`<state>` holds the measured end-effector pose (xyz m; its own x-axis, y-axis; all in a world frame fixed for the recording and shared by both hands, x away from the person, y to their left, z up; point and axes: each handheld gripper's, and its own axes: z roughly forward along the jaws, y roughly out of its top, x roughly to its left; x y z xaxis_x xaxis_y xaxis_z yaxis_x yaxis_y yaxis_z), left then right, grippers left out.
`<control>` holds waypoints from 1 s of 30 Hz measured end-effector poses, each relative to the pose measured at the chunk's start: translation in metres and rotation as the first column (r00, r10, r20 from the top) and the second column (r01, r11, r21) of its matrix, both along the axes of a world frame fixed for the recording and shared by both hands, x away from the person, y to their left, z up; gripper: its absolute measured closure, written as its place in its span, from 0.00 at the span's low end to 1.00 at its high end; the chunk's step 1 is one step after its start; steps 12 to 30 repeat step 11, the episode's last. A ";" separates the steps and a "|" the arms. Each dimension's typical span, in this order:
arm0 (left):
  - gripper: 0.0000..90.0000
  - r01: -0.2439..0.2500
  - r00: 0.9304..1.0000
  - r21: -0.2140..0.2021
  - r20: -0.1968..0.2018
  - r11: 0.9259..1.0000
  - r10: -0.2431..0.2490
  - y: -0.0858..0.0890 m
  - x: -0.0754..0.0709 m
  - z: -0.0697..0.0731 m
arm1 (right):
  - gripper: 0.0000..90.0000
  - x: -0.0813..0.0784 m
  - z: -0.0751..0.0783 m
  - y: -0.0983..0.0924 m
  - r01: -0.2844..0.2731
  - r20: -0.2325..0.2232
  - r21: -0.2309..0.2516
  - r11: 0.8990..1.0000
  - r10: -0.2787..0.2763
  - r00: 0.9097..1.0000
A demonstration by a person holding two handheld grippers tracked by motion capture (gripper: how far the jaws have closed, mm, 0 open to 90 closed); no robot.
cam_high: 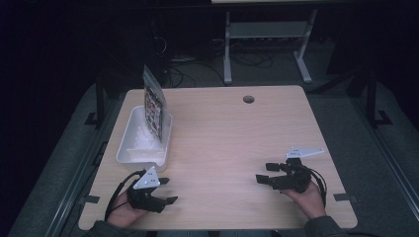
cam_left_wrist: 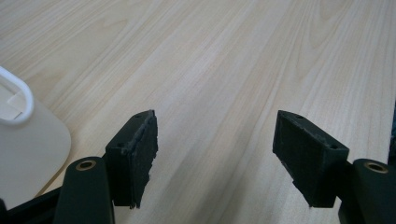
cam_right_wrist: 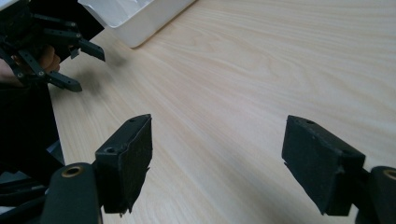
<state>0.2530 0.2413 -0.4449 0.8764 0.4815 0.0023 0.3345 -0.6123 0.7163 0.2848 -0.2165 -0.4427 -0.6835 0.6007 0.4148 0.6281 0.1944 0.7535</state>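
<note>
The left gripper [cam_high: 167, 190] and the right gripper [cam_high: 264, 173] are being held with jaws apart, nothing between them. The white plastic tray [cam_high: 129, 143], near the left gripper, is being occupied by an upright colourful packet [cam_high: 153, 109].

A white plastic bin [cam_high: 143, 140], a shallow rectangular tub with rounded corners, sits flat on the tabletop near its left edge, about midway between the far and near edges. A printed packet [cam_high: 153, 107] with a silvery top and a colourful front stands upright on edge inside it, leaning against the bin's right wall toward the far end.
</note>
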 end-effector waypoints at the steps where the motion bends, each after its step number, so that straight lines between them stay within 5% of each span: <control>1: 0.34 0.001 1.000 0.000 0.000 1.000 -0.001 0.000 0.000 0.000 | 0.26 -0.003 -0.002 -0.002 0.004 0.002 0.007 1.000 -0.004 1.000; 11: 0.34 0.008 1.000 -0.010 0.014 1.000 -0.008 0.001 -0.005 0.004 | 0.27 -0.018 -0.008 0.000 0.015 0.057 -0.035 0.999 -0.013 0.998; 30: 0.34 0.008 1.000 -0.010 0.014 1.000 -0.008 0.001 -0.005 0.004 | 0.27 -0.018 -0.008 0.000 0.015 0.057 -0.035 0.999 -0.013 0.998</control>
